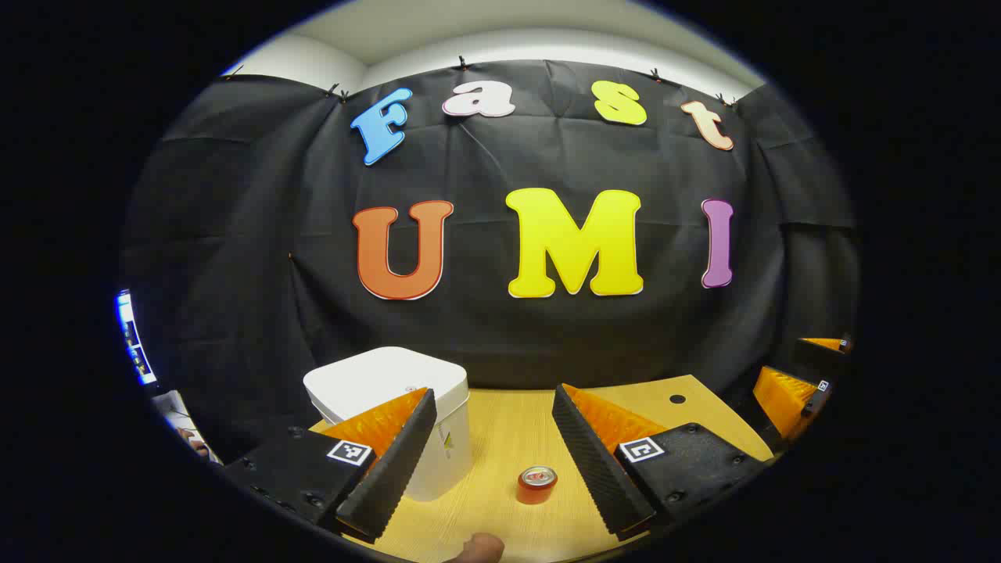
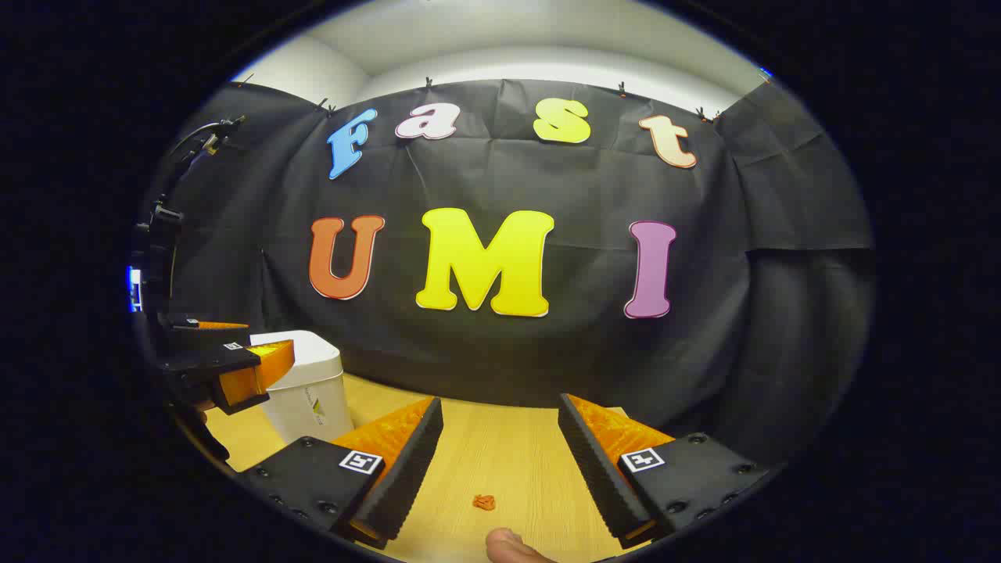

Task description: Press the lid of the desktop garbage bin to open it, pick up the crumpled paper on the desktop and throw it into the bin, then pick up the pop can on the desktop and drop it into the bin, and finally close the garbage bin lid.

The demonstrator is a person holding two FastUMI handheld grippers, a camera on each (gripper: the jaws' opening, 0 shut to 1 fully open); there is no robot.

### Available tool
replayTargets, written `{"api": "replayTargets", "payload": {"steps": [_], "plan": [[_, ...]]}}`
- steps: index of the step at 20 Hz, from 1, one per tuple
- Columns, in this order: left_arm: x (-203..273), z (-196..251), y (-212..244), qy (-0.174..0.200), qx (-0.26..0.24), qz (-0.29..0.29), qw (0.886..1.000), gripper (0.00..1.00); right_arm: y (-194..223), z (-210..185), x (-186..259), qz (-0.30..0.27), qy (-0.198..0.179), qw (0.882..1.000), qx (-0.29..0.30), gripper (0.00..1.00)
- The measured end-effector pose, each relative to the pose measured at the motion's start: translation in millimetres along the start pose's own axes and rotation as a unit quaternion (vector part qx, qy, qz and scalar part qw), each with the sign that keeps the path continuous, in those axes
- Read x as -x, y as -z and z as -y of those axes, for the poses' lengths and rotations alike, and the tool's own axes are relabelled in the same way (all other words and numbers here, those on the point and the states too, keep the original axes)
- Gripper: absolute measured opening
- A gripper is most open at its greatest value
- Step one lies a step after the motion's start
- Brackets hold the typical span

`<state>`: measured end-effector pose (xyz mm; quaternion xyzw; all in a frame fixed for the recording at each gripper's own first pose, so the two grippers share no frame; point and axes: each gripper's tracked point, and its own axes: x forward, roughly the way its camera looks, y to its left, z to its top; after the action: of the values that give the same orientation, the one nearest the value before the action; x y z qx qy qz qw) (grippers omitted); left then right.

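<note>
A white desktop bin (image 1: 389, 382) stands on the wooden table at the left, its lid down. A red pop can (image 1: 536, 484) stands upright on the table to the bin's right, between and below my left gripper's fingers. My left gripper (image 1: 494, 399) is open and holds nothing, with its left finger in front of the bin. In the right gripper view a small orange crumpled paper (image 2: 484, 502) lies on the table below my right gripper (image 2: 499, 403), which is open and empty. The bin (image 2: 306, 395) shows at the left there, with the left gripper (image 2: 246, 367) over its near side.
The table (image 1: 508, 438) ends at the black cloth wall behind; a small dark hole (image 1: 677, 399) sits near its far right. The right gripper (image 1: 790, 387) shows at the right edge. A lit screen (image 1: 129, 336) is at the far left. A thumb (image 2: 508, 547) shows at the bottom.
</note>
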<state>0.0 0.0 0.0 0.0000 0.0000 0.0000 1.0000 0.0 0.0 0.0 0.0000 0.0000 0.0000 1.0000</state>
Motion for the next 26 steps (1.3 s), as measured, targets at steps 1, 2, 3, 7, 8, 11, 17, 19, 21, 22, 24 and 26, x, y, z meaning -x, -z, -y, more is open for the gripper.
{"api": "replayTargets", "payload": {"steps": [1,2,3,7,8,11,17,19,21,22,24,26], "plan": [[-2,-1,0,0.003,-0.001,0.001,1.0,0.99,-1,-2,-1,0.0,0.001,1.0,0.001,0.94],[-3,0,0,0.008,-0.001,0.001,1.0,0.98,0,-4,-1,-0.002,0.003,1.0,0.001,0.94],[-4,-1,0,0.01,0.0,0.001,1.0,0.98,0,-7,-1,-0.004,0.003,1.0,0.001,0.94],[-5,0,0,0.023,-0.001,0.002,1.0,0.98,-2,-15,0,-0.003,0.003,1.0,0.006,0.94],[-5,-1,2,0.023,0.0,0.001,1.0,0.98,0,-18,1,-0.006,0.001,1.0,0.004,0.94],[-4,-9,3,0.015,0.001,0.002,1.0,0.98,2,-25,2,-0.01,-0.001,1.0,0.007,0.94],[0,-18,5,0.008,0.006,0.005,1.0,0.98,1,-32,4,-0.006,-0.005,1.0,0.005,0.94],[0,-16,7,0.012,0.006,0.0,1.0,0.98,3,-32,5,-0.009,-0.005,1.0,0.004,0.94],[1,-15,10,0.016,0.007,-0.004,1.0,0.98,5,-33,5,-0.012,-0.006,1.0,0.005,0.94],[1,-15,11,0.017,0.008,-0.005,1.0,0.98,6,-33,4,-0.013,-0.006,1.0,0.006,0.94],[0,-15,10,0.017,0.007,-0.005,1.0,0.98,7,-34,4,-0.015,-0.006,1.0,0.004,0.94],[-2,-17,11,0.015,0.008,-0.005,1.0,0.98,8,-33,3,-0.018,-0.005,1.0,0.006,0.94]]}}
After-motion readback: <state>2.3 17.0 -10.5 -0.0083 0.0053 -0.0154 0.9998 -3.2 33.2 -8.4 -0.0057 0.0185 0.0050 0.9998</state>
